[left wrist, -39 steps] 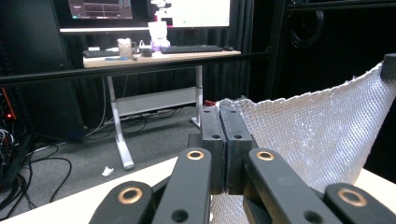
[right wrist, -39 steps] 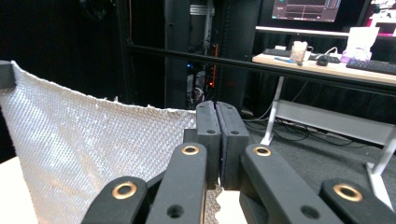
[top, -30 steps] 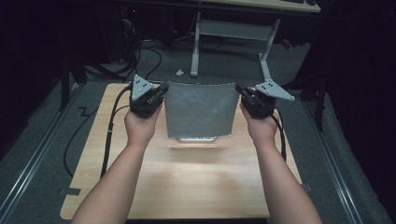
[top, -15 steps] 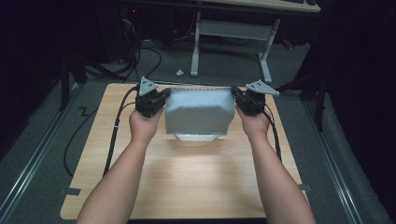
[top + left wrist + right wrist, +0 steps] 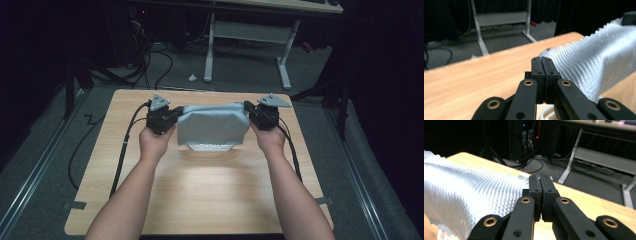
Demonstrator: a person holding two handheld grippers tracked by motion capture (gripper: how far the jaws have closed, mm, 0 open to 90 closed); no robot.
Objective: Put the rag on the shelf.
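Note:
A pale grey cloth [image 5: 212, 127] with a waffle weave hangs stretched between the two grippers over the far half of the wooden table [image 5: 200, 200], and its lower edge bunches on the tabletop. My left gripper [image 5: 178, 115] is shut on the cloth's left top corner. My right gripper [image 5: 248, 112] is shut on the right top corner. In the left gripper view the jaws [image 5: 541, 62] press together and the cloth [image 5: 594, 65] runs off to their right. In the right gripper view the closed jaws [image 5: 540, 180] pinch the cloth [image 5: 469, 190], which spreads to their left.
A black cable [image 5: 122, 150] trails from the left gripper across the table's left side. Another cable [image 5: 292, 150] runs along the right forearm. A white metal desk frame [image 5: 245, 35] stands on the floor behind the table, with loose cables [image 5: 150, 60] to its left.
Both hands have sunk toward the table with the cloth still held between them. The cloth hangs shorter now, its lower part gathering on the tabletop.

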